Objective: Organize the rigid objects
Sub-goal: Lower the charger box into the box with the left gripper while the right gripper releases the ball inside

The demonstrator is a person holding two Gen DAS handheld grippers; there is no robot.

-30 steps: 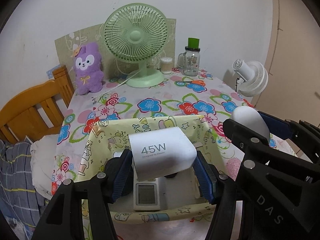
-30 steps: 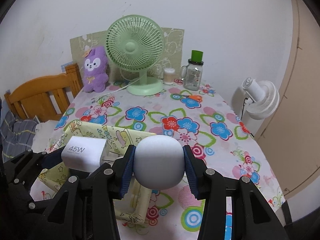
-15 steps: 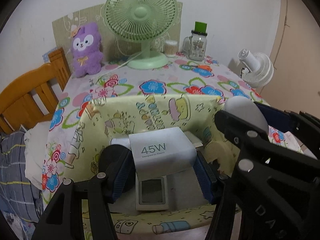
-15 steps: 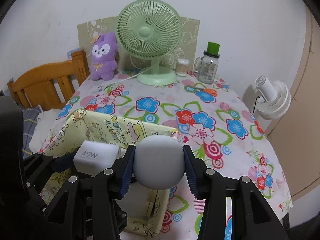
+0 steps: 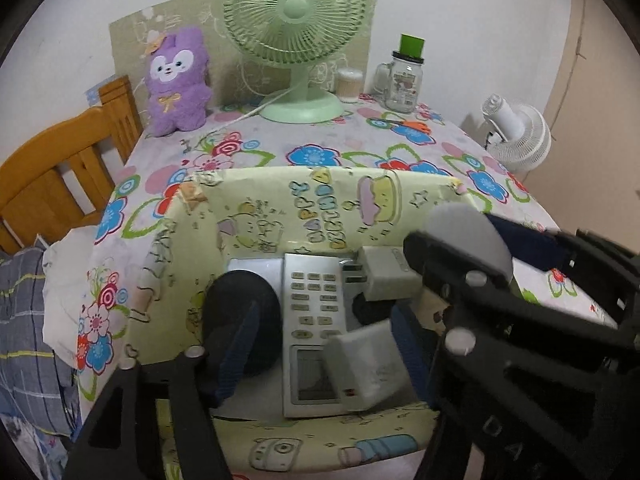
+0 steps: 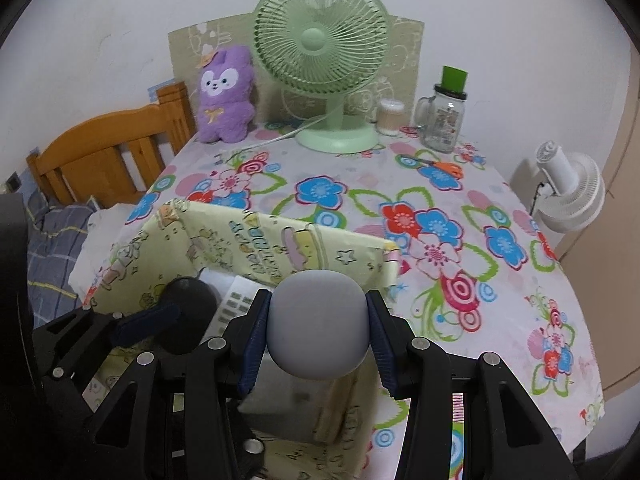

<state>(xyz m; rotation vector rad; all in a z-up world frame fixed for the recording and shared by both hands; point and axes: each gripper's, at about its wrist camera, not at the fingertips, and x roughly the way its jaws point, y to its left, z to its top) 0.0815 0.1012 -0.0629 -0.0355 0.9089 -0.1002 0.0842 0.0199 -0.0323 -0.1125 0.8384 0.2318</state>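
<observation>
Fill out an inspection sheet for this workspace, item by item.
Surface: table under a floral cloth.
Job's things: yellow patterned box at the near edge, holding a remote, a black round object, a small white block; white charger lying tilted on the remote; rounded grey-white object.
Clutter: green fan, purple plush, jar with green lid, swab tub, scissors.
Grippers: left gripper jaws have just been opening, charger loose between them; right gripper clamps the rounded object above the box.
Cables: fan cord across the cloth.
Surroundings: wooden bed frame, white fan, wall.
</observation>
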